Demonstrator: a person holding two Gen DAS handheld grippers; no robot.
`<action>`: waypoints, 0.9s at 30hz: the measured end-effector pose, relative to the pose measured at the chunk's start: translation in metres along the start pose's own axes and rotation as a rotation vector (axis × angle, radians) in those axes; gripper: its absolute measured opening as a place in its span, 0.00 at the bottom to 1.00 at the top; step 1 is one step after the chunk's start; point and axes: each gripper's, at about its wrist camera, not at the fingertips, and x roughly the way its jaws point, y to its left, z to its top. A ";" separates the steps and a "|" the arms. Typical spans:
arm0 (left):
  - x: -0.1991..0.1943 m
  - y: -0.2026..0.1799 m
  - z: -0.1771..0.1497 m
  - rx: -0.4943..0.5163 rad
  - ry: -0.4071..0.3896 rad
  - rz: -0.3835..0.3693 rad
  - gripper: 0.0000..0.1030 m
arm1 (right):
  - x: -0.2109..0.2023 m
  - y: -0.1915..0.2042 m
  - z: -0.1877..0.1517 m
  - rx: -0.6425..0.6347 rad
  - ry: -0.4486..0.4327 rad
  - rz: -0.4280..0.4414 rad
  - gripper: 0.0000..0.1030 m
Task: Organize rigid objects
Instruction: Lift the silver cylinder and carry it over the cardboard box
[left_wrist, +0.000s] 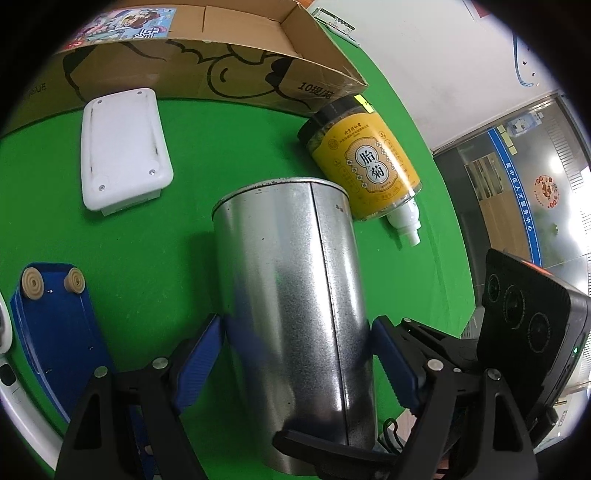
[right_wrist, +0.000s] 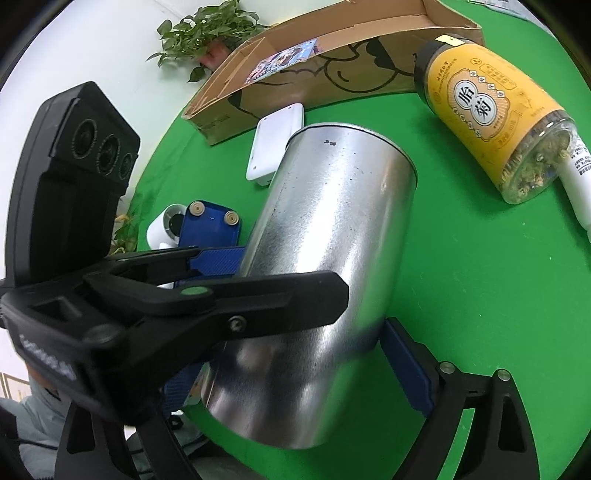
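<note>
A tall cylindrical galvanized tin with a mottled, dull-silver skin, a vertical seam and a rolled rim stands on the green felt table. The left gripper brackets it low down, its ribbed blue pads against the metal on both sides, clamped on it. The right gripper also straddles the tin, but its right pad stands slightly off the wall, so it is apart.

Beyond lie a clear jar with a yellow label, a small white bottle, a white plastic block, a blue plate with round beige feet and an open cardboard box.

Only the right wrist view shows a potted plant; only the left shows the glazed office front.
</note>
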 end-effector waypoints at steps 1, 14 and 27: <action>-0.001 0.001 -0.001 0.004 -0.004 0.000 0.79 | 0.002 0.002 0.000 -0.002 -0.004 -0.008 0.88; -0.060 -0.032 0.009 0.136 -0.193 0.014 0.78 | -0.042 0.042 0.021 -0.126 -0.175 -0.094 0.85; -0.112 -0.043 0.094 0.249 -0.357 0.055 0.78 | -0.084 0.074 0.134 -0.250 -0.278 -0.137 0.85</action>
